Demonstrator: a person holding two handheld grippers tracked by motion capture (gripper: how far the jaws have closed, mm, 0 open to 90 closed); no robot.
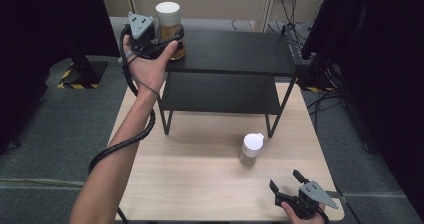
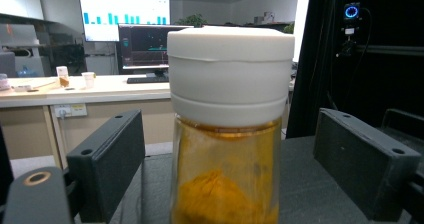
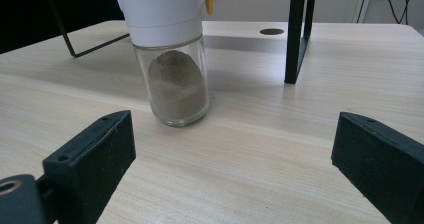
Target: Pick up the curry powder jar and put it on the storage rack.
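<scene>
at the upper left of the frame, the white-capped glass jar of orange powder [image 1: 170, 30] is stood on the black metal shelf [image 1: 235, 51], flanked without contact by the spread jaws of the left tool [image 1: 172, 36]. at the lower right, the right tool [image 1: 285, 180] is held wide above the pale wooden desk [image 1: 200, 174].

**Materials and surface finishes of the shelf-and-jar scene**

The clear glass jar of orange powder [image 2: 225, 179] had a smooth, glossy wall and a matt white plastic screw cap [image 2: 230, 74]. The smaller clear glass jar of grey-brown powder [image 3: 176, 81] was equally glossy, under a smooth white plastic lid [image 3: 160, 6]. The black two-tier shelf [image 1: 235, 51] showed matt boards on thin, dark frame legs that looked like metal. The pale wood-grain tabletop [image 1: 200, 174] appeared smooth with a satin sheen. The left gripper [image 2: 225, 164] and right gripper [image 3: 230, 159] had matt black plastic jaws with faintly textured faces.
</scene>
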